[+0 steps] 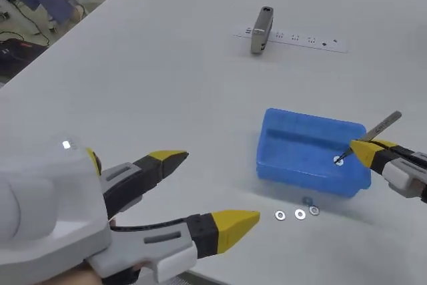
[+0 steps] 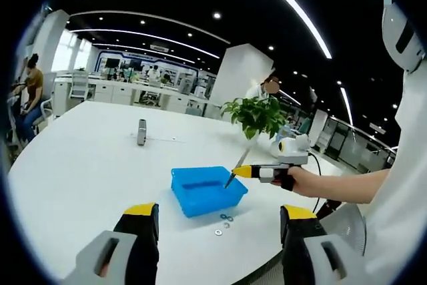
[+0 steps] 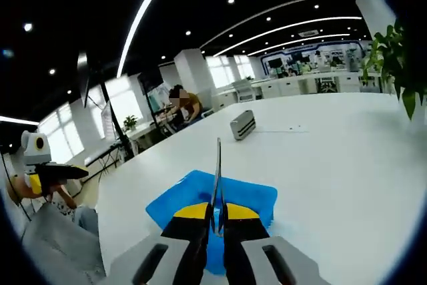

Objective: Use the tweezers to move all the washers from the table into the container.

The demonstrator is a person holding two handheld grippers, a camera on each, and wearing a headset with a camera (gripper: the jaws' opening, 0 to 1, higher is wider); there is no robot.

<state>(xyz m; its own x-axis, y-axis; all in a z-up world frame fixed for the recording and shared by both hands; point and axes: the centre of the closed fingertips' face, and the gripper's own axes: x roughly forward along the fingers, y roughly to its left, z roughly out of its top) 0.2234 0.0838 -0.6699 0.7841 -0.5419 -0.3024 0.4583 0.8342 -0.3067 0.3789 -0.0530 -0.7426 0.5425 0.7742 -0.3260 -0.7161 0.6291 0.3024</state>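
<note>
A: The right gripper (image 1: pixel 371 152), at the right edge of the head view, has its jaws pinched narrow on the tweezers (image 1: pixel 377 131). Their tip slants down-left into the blue container (image 1: pixel 300 178).

B: Anything at the tip?

A: One washer (image 1: pixel 339 160), a small pale ring, sits right at the tip over the container's right part. I can't tell if it is pinched or lying on the floor.

B: And the left gripper (image 1: pixel 203 191)?

A: Lower left, jaws spread wide with nothing between them, well apart from the container.

B: What's left out?

A: A row of three washers (image 1: pixel 299 214) on the table (image 1: pixel 167 85), just below the container's near wall. There may be a fourth speck above them, too faint to call.

B: So this is the drop step. I'd keep the tip low inside the walls and ease the squeeze gently, so the ring falls flat and doesn't bounce out.

A: Agreed. Then lift straight up clear of the near wall before swinging to the row. The tip passes close above those three, and a nudge would scatter them.
</note>
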